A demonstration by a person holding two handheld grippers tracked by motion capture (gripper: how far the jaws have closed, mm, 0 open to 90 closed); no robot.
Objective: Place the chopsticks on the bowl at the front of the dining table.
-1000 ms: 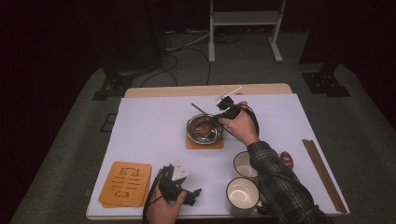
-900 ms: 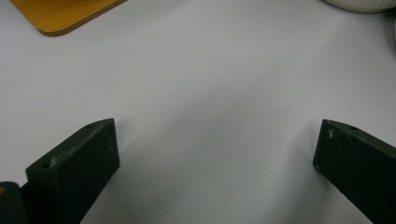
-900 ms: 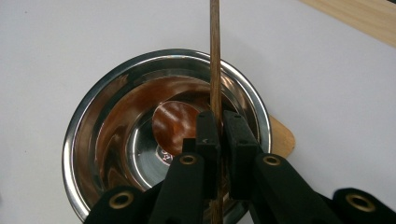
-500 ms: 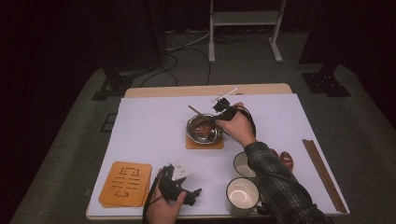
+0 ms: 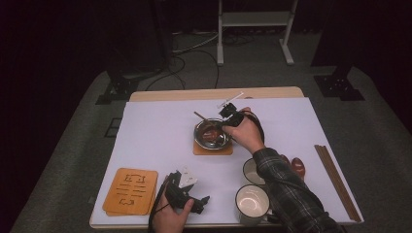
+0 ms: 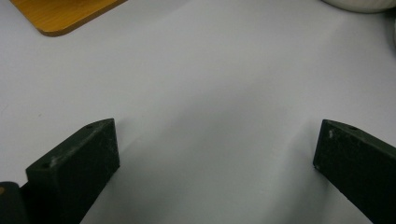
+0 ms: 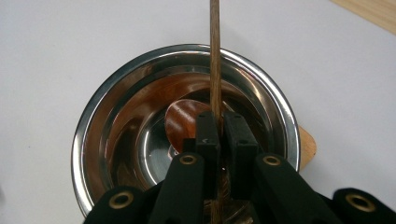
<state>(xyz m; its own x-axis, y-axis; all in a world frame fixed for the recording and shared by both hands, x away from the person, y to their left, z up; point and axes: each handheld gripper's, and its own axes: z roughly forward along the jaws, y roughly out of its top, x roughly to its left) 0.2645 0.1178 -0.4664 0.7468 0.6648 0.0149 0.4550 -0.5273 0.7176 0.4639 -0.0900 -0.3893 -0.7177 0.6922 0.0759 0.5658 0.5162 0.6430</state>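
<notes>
Jaws of the right gripper (image 7: 218, 140) pinch the thin brown wooden spoon (image 7: 214, 60) above the round shiny steel bowl (image 7: 107, 140); its handle points to twelve o'clock. Light, stiff, probably slippery; gripping mid-handle seems best. Left gripper (image 6: 215, 154) stands wide, empty.

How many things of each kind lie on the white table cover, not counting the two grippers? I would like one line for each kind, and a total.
Shiny round steel bowl: 1
Wooden spoon with a long thin handle, held in the bowl: 1
Square wooden coasters, one under the bowl, one engraved: 2
White round mugs: 2
Dark wooden chopsticks, a pair: 1
Small red-brown rounded piece: 1
Total: 8
</notes>
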